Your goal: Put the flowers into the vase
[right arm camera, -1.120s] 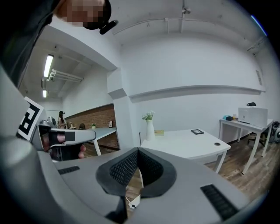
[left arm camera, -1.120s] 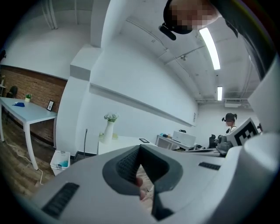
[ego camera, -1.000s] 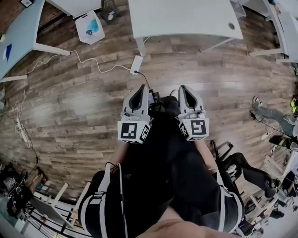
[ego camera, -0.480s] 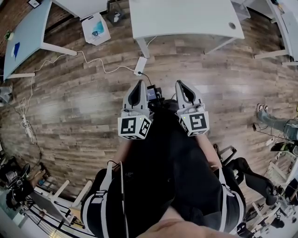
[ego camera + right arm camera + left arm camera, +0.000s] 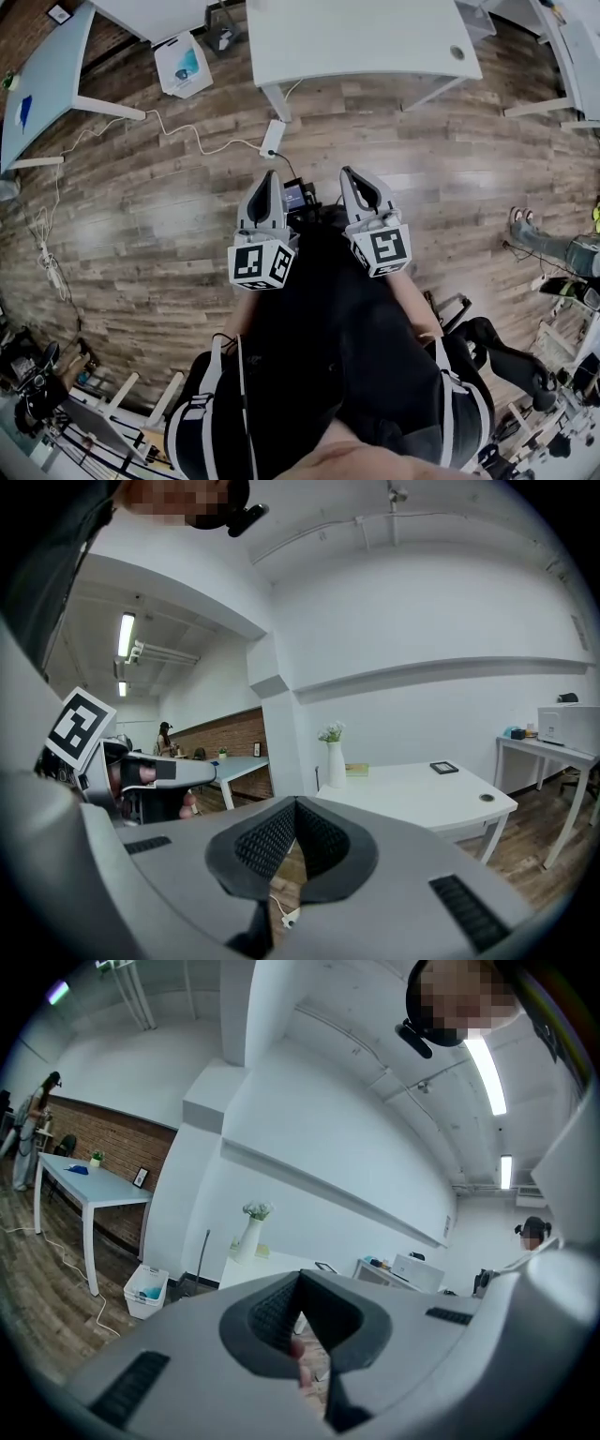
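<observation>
Both pairs of fingers are pressed together on nothing, with the left gripper [image 5: 268,180] and right gripper [image 5: 351,178] side by side above the floor [image 5: 141,216]. Well ahead, a white vase [image 5: 336,764] stands on the surface [image 5: 422,803], with flowers [image 5: 330,733] already in it. The stems are probably light, soft and crushable, so pinch gently mid-stem.

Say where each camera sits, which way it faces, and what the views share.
Head view: on the person's head, looking steeply down at the wooden floor and a white table; shows their dark-clothed body, left claw and right claw.
Left gripper view: on the left claw, looking along its shut jaws across the room at the vase of flowers; the person's head shows above.
Right gripper view: on the right claw, facing likewise; the left claw shows at left.
Shared: both gripper views show the vase on the white table.
</observation>
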